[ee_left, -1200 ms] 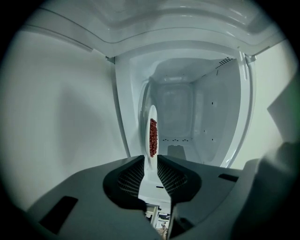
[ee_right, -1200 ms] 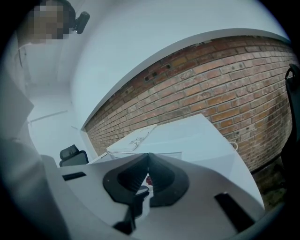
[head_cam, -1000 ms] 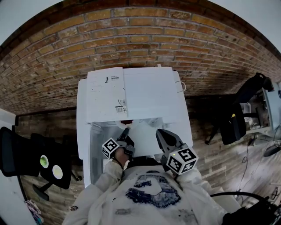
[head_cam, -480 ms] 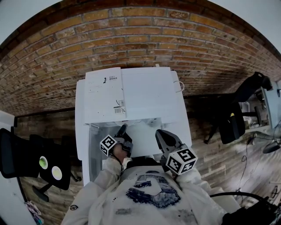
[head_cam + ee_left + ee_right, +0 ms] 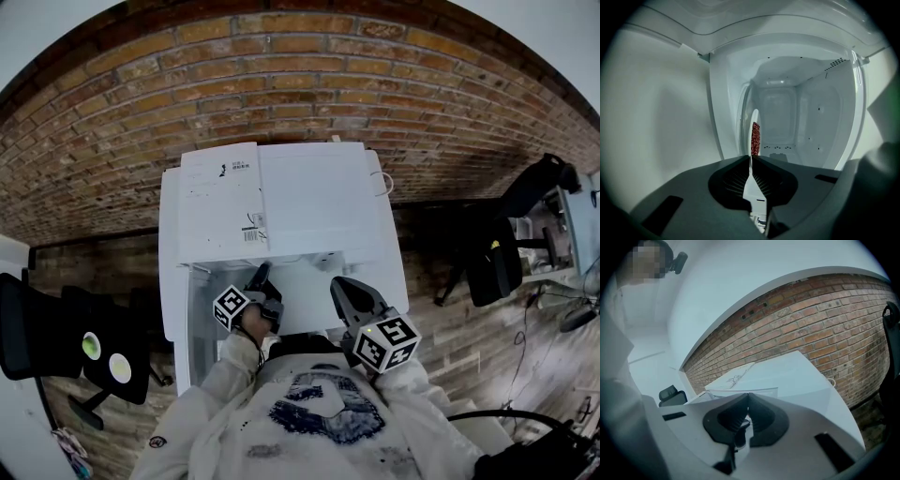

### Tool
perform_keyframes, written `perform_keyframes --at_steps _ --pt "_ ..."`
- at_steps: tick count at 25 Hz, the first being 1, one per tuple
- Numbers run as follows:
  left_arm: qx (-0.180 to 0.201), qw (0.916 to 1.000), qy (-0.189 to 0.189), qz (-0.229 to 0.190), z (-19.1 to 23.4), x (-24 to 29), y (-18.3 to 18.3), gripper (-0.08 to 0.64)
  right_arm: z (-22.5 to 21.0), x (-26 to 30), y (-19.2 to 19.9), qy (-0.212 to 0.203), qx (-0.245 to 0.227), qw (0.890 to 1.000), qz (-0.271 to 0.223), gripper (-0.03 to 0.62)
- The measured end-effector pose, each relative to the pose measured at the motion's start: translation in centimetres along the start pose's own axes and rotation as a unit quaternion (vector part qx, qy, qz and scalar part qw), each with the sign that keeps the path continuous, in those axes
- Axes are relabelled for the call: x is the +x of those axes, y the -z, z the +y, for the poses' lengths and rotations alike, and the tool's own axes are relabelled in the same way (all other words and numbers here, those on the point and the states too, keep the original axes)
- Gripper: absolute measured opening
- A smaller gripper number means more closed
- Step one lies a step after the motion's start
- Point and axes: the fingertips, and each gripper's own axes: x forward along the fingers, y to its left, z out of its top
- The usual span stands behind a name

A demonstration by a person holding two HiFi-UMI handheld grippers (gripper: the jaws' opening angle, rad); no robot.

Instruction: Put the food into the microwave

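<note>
Head view, one microwave [image 5: 319, 197], left tool [image 5: 263, 274] clamping one plate [image 5: 752, 187] of food [image 5: 755, 138].

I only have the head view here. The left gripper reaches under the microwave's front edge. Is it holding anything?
Observer: Yes, the left gripper is shut on a thin white plate, seen edge-on.
Operator: Any food on it?
Observer: Red food sits at its far end, in front of the open microwave cavity.
Operator: And the right gripper?
Observer: The right gripper is shut on nothing and is aimed toward the brick wall.
</note>
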Motion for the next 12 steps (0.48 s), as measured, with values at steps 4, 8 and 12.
perform_keyframes --at_steps 4,8,12 --pt "0.016 0.9998 0.002 0.007 -0.4 -0.1 0.0 0.026 0.1 0.1 0.1 -0.003 0.002 1.0 0.002 0.014" --pt "0.036 0.9992 -0.01 0.016 -0.1 -0.5 0.3 0.058 0.2 0.1 0.1 -0.006 0.003 1.0 0.001 0.014" --pt "0.073 0.997 -0.009 0.025 -0.9 -1.6 0.8 0.06 0.0 0.1 0.1 -0.011 0.006 1.0 -0.001 0.014"
